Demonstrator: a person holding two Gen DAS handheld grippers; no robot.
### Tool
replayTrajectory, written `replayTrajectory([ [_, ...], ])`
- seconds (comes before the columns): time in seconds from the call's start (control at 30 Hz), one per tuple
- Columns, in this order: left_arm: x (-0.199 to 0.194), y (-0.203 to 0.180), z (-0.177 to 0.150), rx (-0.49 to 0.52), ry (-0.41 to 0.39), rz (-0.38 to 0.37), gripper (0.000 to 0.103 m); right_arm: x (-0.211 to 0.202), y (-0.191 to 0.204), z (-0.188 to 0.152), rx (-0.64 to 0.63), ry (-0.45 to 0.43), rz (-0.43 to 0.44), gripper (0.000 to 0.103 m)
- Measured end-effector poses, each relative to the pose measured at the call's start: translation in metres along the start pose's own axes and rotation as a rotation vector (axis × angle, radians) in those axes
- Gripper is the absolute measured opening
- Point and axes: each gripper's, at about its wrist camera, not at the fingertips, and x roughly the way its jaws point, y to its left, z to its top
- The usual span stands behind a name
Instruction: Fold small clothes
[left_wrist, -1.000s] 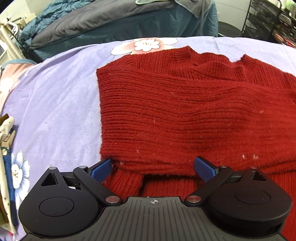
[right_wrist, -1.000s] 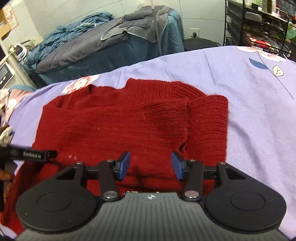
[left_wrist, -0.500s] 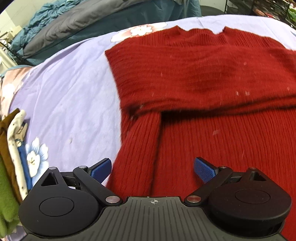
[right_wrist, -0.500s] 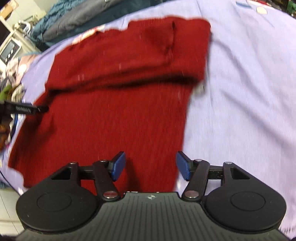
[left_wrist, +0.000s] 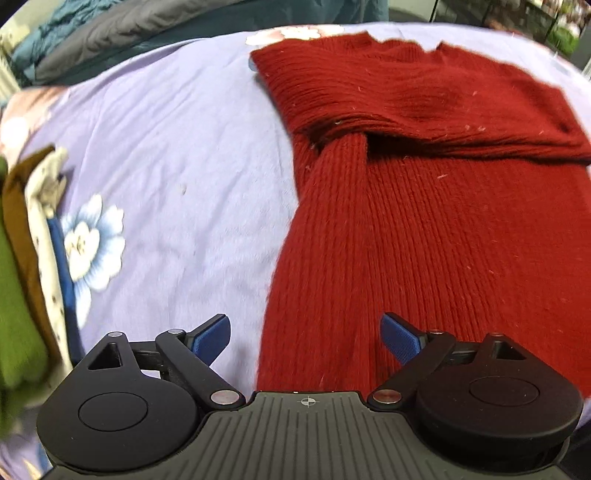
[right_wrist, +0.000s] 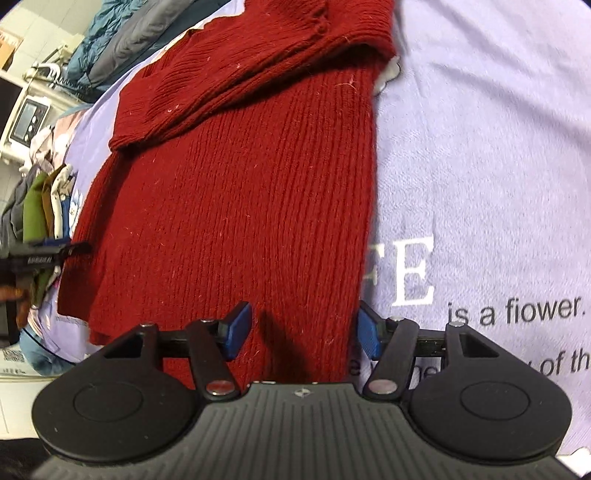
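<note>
Left wrist view: I'm looking down at a red sweater (left_wrist: 436, 206) lying flat on a lilac sheet (left_wrist: 177, 155) printed with flowers. Its long axis runs from the near hem away to the collar at the far end, and both sleeves are folded across the chest. My left gripper (left_wrist: 304, 338) has its jaws spread wide with nothing held; the sweater's left edge lies beneath the gap. A stack of folded clothes (left_wrist: 26, 266) in green, brown and cream sits at the left edge, blurred.

Right wrist view: the same sweater (right_wrist: 236, 199) stretches away from me, collar end far, its ribs running lengthwise. My right gripper (right_wrist: 303, 328) straddles the sweater's right edge near the hem; its jaws have just been opening and now stand apart, pads clear of the knit as far as I can tell. White letters "E" and dark words "is a flower." are printed on the sheet (right_wrist: 480, 147).
</note>
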Motion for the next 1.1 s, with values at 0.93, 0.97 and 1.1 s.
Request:
replayTrajectory([
  [0.93,0.029,0.028,-0.04,-0.178,0.133,-0.397,0.069,0.002,-0.036,-0.021,0.13,0.134,0.196,0.016],
  [0.97,0.024,0.03,-0.037,-0.202,0.126,-0.419,0.068,0.0,-0.033,-0.019,0.119,0.139,0.198,0.015],
  [1.1,0.001,0.019,-0.006,-0.233,0.025,-0.484,0.066,-0.019,-0.024,0.0,0.155,0.093,0.361,0.013],
])
